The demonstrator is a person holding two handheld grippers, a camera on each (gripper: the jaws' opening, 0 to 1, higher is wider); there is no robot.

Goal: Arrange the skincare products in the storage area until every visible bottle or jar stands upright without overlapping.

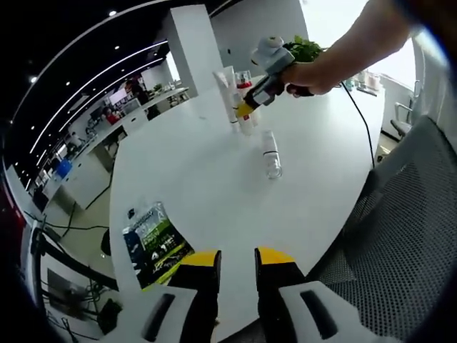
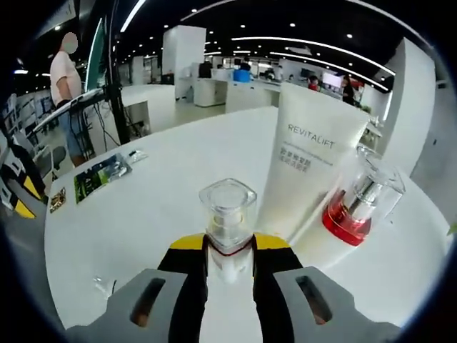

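White table [image 1: 214, 193]: round, carrying the skincare products toward its far edge.
Right gripper [image 2: 230, 251]: jaws closed on a clear-capped bottle [image 2: 228, 218], held just beside a white tube [image 2: 305, 161] and a red-based bottle [image 2: 355, 204].
Left gripper [image 1: 237, 266]: jaws slightly parted, holding nothing, above the near edge.
Clear bottle [image 1: 270, 153]: standing alone, nearer the table's middle.
Printed pouch [image 1: 152, 243]: flat at the near edge.

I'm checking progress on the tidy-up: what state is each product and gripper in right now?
Clear-capped bottle: upright, clamped in right gripper.
White tube: upright.
Red-based bottle: tilted in the right gripper view.
Clear bottle: standing apart from the group.
Left gripper: open, empty.
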